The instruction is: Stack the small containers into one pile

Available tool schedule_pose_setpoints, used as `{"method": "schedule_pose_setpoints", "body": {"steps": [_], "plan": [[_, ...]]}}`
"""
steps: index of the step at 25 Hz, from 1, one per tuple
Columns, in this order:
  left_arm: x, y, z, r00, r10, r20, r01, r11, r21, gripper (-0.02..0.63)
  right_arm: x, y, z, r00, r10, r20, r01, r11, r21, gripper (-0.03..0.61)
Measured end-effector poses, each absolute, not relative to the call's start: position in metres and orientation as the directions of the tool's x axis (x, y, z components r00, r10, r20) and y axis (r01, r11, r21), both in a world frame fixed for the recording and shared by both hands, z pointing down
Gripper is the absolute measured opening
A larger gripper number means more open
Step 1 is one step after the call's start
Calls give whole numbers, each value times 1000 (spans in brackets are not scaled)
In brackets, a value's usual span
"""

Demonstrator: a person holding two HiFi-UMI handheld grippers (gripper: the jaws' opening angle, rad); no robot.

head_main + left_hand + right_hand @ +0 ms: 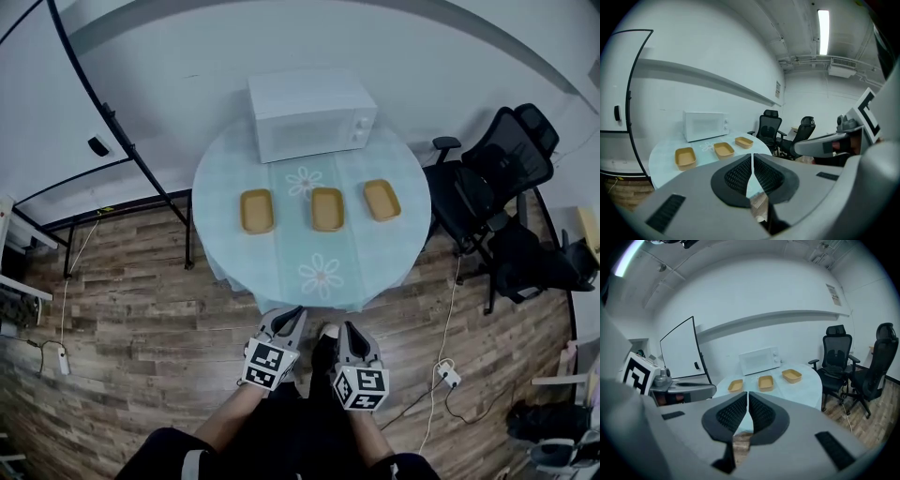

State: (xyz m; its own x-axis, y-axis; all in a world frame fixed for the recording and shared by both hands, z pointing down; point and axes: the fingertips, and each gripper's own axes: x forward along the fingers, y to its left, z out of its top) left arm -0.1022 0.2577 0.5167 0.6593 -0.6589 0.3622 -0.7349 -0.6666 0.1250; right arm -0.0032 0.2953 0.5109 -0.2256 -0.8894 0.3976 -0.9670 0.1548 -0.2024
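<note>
**Round table** (220, 187): pale aqua cloth in a fine check. A central band of slightly different tone carries two white daisy motifs (321, 277).

**Left container** (257, 211), **middle container** (327, 208), **right container** (382, 200): uniform ochre-tan, unpatterned.

**Microwave** (312, 112): white.

**Office chairs** (497, 178): black.

**Floor** (122, 309): wood planks in mixed brown and grey tones.

**Wall** (187, 47): plain off-white.

**Whiteboard stand** (141, 161): black.

**Power strip** (448, 375): white.

**Left gripper** (752, 157) and **right gripper** (746, 394): light grey shells with black, finely textured pads (738, 176).

**Left marker cube** (265, 366) and **right marker cube** (361, 387): black square codes on white.
</note>
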Motion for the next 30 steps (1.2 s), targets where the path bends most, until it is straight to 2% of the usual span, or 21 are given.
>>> {"method": "schedule_pose_setpoints", "body": {"steps": [19, 30], "plan": [[-19, 107, 505, 533, -749, 393, -833, -546, 91, 25, 79, 111, 502, -417, -833, 365, -907, 353, -231, 26], [-33, 82, 515, 448, -786, 426, -886, -452, 97, 25, 69, 64, 515, -510, -772, 379, -859, 441, -259, 26]]}}
